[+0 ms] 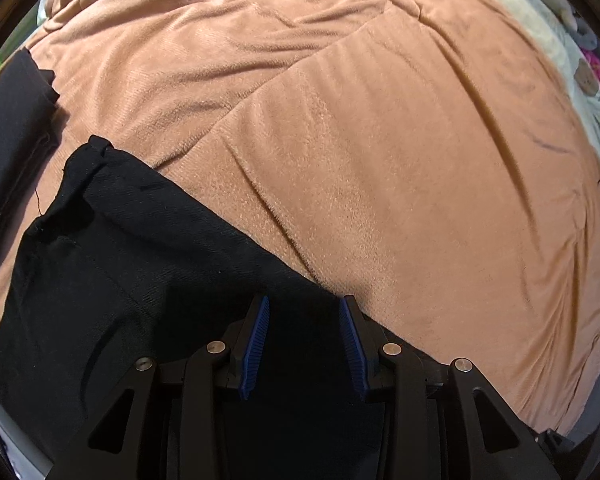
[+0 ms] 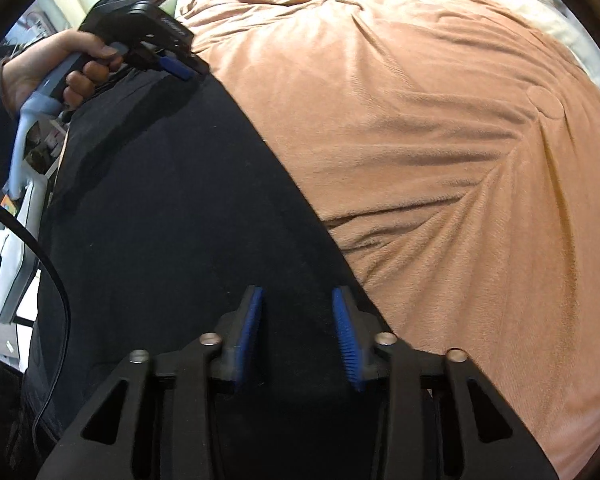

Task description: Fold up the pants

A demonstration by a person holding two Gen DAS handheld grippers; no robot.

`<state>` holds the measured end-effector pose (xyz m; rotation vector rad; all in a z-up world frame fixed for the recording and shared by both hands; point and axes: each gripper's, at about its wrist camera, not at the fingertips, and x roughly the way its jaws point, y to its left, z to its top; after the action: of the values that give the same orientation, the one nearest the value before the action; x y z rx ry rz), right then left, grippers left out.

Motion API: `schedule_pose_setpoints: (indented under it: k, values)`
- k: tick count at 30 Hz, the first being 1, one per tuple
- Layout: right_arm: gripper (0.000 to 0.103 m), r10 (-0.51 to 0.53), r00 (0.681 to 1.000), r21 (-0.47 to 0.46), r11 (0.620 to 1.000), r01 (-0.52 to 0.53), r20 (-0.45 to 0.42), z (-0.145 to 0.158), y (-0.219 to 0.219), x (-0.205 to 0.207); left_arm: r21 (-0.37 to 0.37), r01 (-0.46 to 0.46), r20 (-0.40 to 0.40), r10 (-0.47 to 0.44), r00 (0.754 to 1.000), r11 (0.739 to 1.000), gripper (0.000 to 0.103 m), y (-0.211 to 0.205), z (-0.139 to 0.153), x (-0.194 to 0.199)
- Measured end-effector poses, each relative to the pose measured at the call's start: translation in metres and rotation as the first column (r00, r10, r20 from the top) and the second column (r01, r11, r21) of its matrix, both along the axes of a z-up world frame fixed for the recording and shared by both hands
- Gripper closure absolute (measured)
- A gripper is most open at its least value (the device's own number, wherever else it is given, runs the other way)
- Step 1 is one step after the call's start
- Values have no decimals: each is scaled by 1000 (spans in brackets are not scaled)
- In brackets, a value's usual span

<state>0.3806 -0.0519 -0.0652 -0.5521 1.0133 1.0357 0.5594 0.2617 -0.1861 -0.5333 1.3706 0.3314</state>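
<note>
Black pants [image 2: 172, 216] on the bed's tan blanket [image 2: 440, 140], long axis ~11 to 5 o'clock in right view. Both sets of fingers part-open over cloth, nothing pinched: right gripper [image 2: 298, 312] at near end, left gripper [image 2: 180, 68] at far end ~11. L view: edge runs under left gripper [image 1: 304, 320], blanket at 1-3 o'clock

Pants [image 2: 172, 208] spread flat on a blanket [image 2: 440, 140], blanket extending to their right and beyond, left gripper [image 2: 180, 70] set at their far edge, right gripper [image 2: 298, 300] poised over their near edge
</note>
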Motion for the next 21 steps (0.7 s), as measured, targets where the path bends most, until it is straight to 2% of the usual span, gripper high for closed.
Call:
schedule_pose_setpoints:
  k: [1, 2, 5, 6, 7, 9, 14, 21]
  values:
    - [93, 4, 1000, 1, 1000, -4, 8, 1, -1, -2, -5, -1, -7, 1, 1000, 1000, 65, 0, -1, 0]
    - [98, 6, 1000, 1, 1000, -6, 18, 1, 0, -5, -9, -2, -10, 2, 1000, 1000, 65, -1, -2, 0]
    - [101, 13, 999, 24, 1000, -14, 48, 2, -2, -14, -12, 1, -13, -1, 1000, 1000, 67, -2, -3, -2]
    - [102, 11, 998, 30, 999, -13, 57, 2, -3, -16, 1, 0, -14, 0, 1000, 1000, 76, -2, -3, -3]
    - [103, 7, 998, 36, 999, -9, 68, 3, -5, -18, 17, -14, -8, 14, 1000, 1000, 92, 0, -2, -5]
    - [103, -6, 996, 45, 999, 2, 86, 4, -6, -22, -5, -34, 23, 34, 999, 999, 99, 4, 1, -9]
    - [103, -30, 991, 52, 998, 23, 134, 12, -7, -29, -50, -61, 94, 65, 993, 997, 102, 17, 11, -21]
    - [103, -77, 981, 45, 997, 70, 177, 23, -14, -24, -64, -57, 124, 65, 990, 996, 102, 23, 17, -20]
